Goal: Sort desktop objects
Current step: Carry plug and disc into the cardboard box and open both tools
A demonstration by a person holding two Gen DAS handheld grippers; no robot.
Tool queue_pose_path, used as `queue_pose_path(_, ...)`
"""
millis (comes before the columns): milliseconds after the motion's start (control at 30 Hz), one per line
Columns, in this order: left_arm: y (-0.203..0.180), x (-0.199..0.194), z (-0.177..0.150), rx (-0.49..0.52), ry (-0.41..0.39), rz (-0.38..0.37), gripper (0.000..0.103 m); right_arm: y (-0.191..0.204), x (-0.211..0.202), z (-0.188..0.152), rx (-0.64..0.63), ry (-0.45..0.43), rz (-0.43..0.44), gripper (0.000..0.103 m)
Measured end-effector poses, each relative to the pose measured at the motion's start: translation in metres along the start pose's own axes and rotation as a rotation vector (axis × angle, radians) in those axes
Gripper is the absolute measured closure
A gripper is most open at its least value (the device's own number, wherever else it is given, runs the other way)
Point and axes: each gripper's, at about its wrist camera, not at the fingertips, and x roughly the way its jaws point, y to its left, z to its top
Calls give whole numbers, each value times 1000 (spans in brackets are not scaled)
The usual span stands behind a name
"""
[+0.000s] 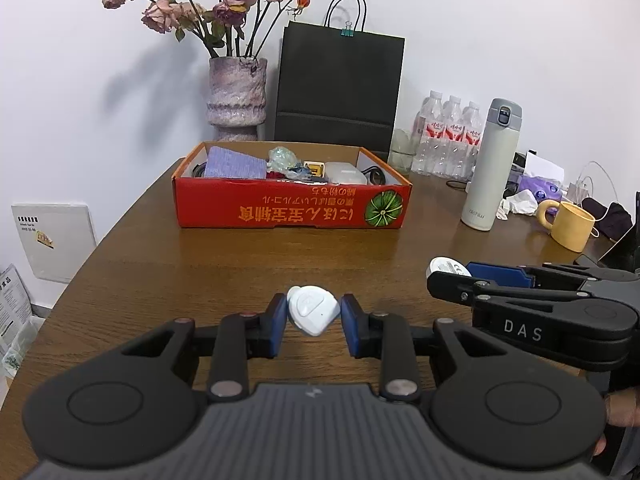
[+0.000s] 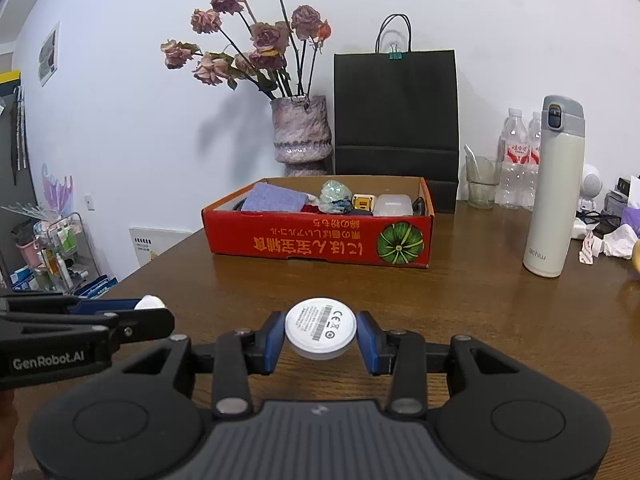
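L gripper [image 1: 313, 316] pinching a small white rounded-triangle gadget [image 1: 313, 314] btwn its blue pads, pads pressed on both sides, gadget held just above the wooden table [image 1: 240, 272]. R gripper [image 2: 321, 330] pinching a white round disc [image 2: 320, 327], label side w/ barcode and CE mark facing the cam, blue pads on both its edges, also over the table. Both grippers side by side, pointing toward the red cardboard box [image 1: 292, 208] further back on the table. In the left wrist view the R gripper shows at right edge w/ the disc's rim peeking past its tip; in the right wrist view the L gripper shows at left edge w/ a bit of the white gadget visible.

Box is open-top, upside-down print and a green pumpkin pic on the front wall. Inside: purple cloth, crumpled clear plastic, small yellow item, translucent white case, black cable, packed close. Behind box: mottled vase [image 1: 238, 94] w/ dried roses, black paper bag [image 1: 340, 88] w/ a green binder clip on its handle, against the white wall. Right of box: white thermos [image 1: 490, 164] upright, water bottles [image 1: 446, 136] behind it, yellow mug [image 1: 570, 226] near table edge, crumpled tissue btwn thermos and mug
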Motion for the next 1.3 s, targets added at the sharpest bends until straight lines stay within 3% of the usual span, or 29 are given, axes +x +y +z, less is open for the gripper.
queue_pose_path(300, -2, 16, -3, -7, 36, 3, 73, -16, 10, -5, 34, 16, -24, 65)
queue_pose_path(500, 4, 21, 9, -20, 8, -6, 73, -24, 9, 3, 43, -8, -49, 65)
queue_pose_path(767, 15, 44, 99, 28, -154, -14, 73, -39, 17, 69, -24, -161, -72, 65)
queue_pose_path(867, 21, 74, 138, 13, -134, -59, 73, -48, 39, 111, -51, -171, -45, 65)
queue_pose_path(1067, 40, 172, 186, -25, 36, -79, 72, -71, 138, 172, -29, 55, 14, 65)
queue_pose_path(1167, 49, 222, 194, -39, 151, -8, 73, -81, 187, 181, -10, 152, -20, 65)
queue_pose_path(1300, 50, 267, 190, -23, 278, -10, 73, -96, 245, 181, 74, 336, 1, 65)
